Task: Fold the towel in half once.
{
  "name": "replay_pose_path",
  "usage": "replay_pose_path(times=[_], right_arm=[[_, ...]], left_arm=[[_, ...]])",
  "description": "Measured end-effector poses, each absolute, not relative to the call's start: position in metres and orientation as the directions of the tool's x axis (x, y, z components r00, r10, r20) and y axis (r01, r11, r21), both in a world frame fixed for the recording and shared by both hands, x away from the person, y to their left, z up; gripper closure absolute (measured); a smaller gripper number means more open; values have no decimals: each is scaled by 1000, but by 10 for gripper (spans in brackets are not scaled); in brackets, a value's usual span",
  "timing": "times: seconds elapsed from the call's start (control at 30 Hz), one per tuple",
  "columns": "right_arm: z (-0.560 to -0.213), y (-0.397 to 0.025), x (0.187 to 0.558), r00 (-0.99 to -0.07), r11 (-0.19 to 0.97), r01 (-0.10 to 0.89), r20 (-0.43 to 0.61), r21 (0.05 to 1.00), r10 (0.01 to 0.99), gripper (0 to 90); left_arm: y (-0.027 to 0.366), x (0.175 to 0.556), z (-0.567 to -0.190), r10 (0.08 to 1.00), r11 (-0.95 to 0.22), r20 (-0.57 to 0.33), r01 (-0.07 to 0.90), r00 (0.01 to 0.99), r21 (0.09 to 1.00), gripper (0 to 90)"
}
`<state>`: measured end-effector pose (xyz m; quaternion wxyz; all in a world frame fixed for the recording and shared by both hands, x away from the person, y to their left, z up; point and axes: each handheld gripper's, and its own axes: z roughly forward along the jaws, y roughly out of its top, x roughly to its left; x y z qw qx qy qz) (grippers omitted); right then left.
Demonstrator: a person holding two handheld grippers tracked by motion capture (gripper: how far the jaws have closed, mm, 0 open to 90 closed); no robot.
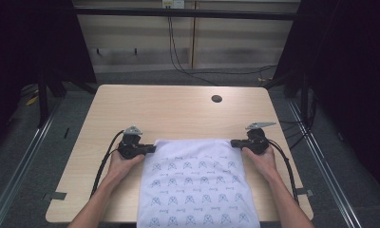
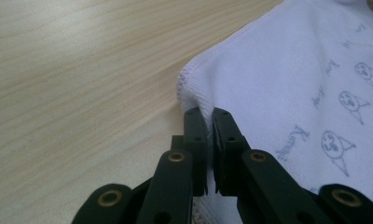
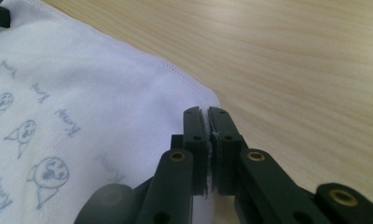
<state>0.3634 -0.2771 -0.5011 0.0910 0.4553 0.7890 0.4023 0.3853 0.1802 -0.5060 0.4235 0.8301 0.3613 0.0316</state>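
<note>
**Both jaws clamped on the cloth's far corners**

I have the left gripper (image 2: 208, 119) with its jaws closed on the stitched far-left corner of the white cloth printed with small blue cartoon faces (image 1: 195, 183). My right gripper (image 3: 207, 116) pinches the far-right corner likewise. The cloth lies flat on the light wooden desk (image 1: 169, 107), its near end hanging over my edge.

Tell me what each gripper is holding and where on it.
Both hold the white printed cloth: the left gripper pinches its far left corner, the right gripper its far right corner, fingers shut on the hemmed edge.
</note>
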Motion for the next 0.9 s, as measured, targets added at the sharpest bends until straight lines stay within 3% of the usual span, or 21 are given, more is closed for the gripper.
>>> replay_pose_path(times=[0.37, 0.9], right_arm=[[-468, -284, 355, -599, 168, 583, 281, 795, 750, 875], [-408, -283, 376, -613, 116, 487, 244, 866, 751, 876]], left_arm=[[200, 377, -472, 596, -268, -298, 535, 745, 801, 864], [200, 396, -431, 619, -189, -276, 480, 736, 857, 866]])
